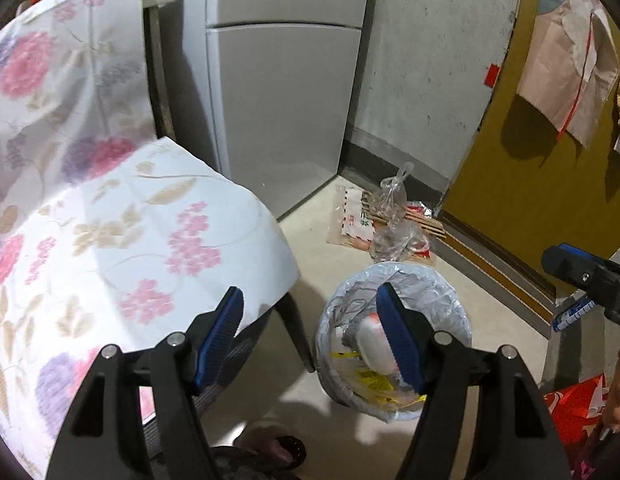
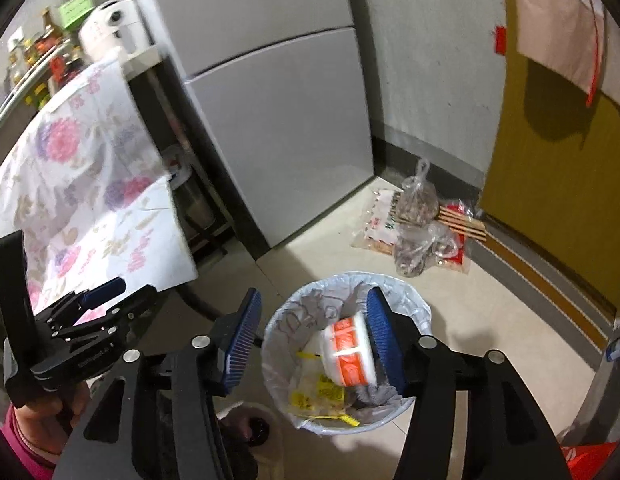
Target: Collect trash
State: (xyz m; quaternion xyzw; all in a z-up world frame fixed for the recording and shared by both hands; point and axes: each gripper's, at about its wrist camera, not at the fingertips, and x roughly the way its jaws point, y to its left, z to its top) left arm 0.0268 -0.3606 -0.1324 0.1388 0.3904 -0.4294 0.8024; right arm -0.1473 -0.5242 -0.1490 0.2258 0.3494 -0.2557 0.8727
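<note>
Grey fridge [image 2: 278, 112] far ahead of both sets of fingers, against concrete wall. Desk under floral cloth [image 1: 110, 220] off to the left of the left fingers. Mustard door [image 2: 550, 160] off to the right of the right fingers. Bin with white liner [image 2: 346, 364] on the floor, below and just ahead of the right fingers; in the left wrist view same bin [image 1: 394, 336] behind the inner left finger [image 1: 398, 336]. Inside bin: orange-and-white cup [image 2: 348, 346] on its side, close beside the blue pad of the right-hand finger [image 2: 384, 340], contact unclear; yellow wrappers [image 2: 322, 396] lower down. Clear plastic bags [image 2: 420, 220] and flat packets on the floor beyond the bin, well ahead of fingertips. Left gripper [image 1: 310, 336]: spread wide, nothing between fingers. Right gripper [image 2: 314, 336]: spread wide, nothing clamped, bin opening seen in the gap. Person's hand [image 2: 50, 416] on left gripper's handle.
</note>
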